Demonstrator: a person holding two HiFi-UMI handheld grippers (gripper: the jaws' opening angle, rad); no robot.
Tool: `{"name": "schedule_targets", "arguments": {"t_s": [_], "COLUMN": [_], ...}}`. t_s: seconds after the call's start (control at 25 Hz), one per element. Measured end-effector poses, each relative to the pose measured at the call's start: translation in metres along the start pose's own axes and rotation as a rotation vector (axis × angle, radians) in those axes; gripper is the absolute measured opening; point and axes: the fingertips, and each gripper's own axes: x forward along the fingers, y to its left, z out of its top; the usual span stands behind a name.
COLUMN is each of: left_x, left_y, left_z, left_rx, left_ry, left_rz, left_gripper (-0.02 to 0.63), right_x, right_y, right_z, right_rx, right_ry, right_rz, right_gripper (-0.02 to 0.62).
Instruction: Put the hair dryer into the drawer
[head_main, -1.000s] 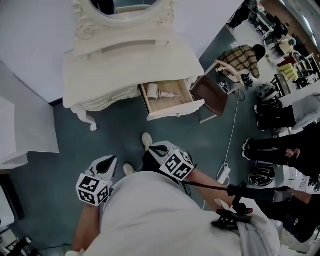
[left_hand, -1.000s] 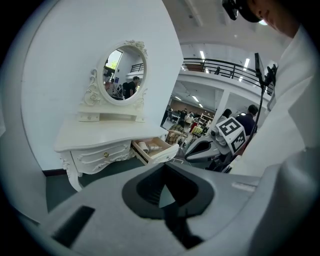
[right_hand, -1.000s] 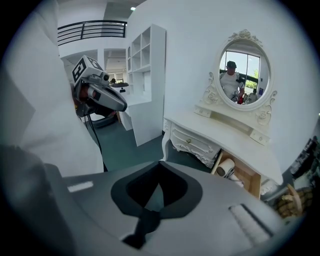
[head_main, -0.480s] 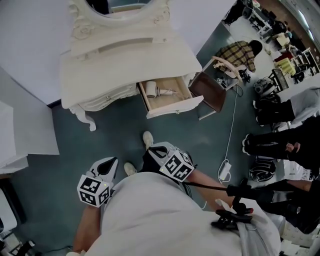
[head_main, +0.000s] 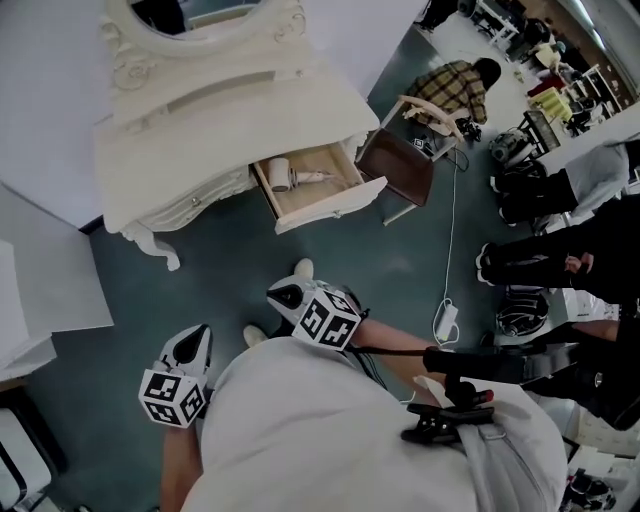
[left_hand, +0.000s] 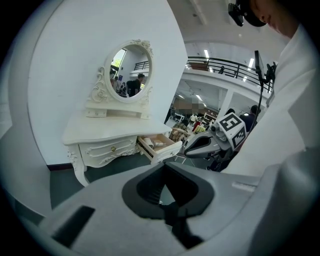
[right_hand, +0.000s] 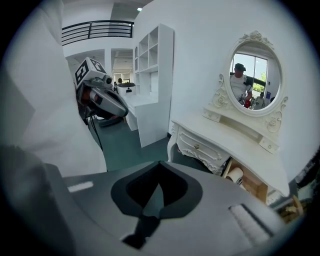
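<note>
The cream hair dryer (head_main: 293, 177) lies inside the open wooden drawer (head_main: 330, 200) of the cream vanity table (head_main: 215, 110), its round nozzle toward the vanity. Both grippers hang well short of it, above the teal floor in front of my body. My left gripper (head_main: 193, 338) is shut and empty, low at the left. The right gripper (head_main: 283, 294) is also shut and empty, nearer the drawer. In the left gripper view the drawer (left_hand: 162, 149) and hair dryer (left_hand: 152, 144) show beyond the left gripper (left_hand: 162, 165). The right gripper view shows the right gripper (right_hand: 160, 163) and the hair dryer (right_hand: 235, 175) in the drawer (right_hand: 252, 186).
A brown chair (head_main: 398, 168) stands right of the drawer. A white power strip (head_main: 445, 322) and its cable lie on the floor at the right, near seated people (head_main: 560, 265). White cabinets (head_main: 45, 280) line the left. My shoes (head_main: 304, 268) point at the vanity.
The head view has swung, so the vanity and drawer sit further left and higher. Both grippers have drifted a little left in the picture, the left one also lower. Both stay shut.
</note>
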Motion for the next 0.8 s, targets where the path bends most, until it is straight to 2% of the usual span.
{"name": "schedule_targets", "arguments": {"t_s": [0.4,0.8], "left_x": [0.036,0.110], "left_y": [-0.006,-0.009], "left_z": [0.024,0.068], "left_rx": [0.036,0.064], "left_ry": [0.029,0.068], "left_rz": [-0.046,-0.070], "left_gripper": [0.003,0.003], "right_x": [-0.003,-0.014], "right_y": [-0.025,-0.106], "right_z": [-0.013,-0.042], "right_rx": [0.037,0.069], "right_ry": [0.003,0.009], "right_rz": [-0.009,-0.029], "right_gripper": [-0.002,-0.002]}}
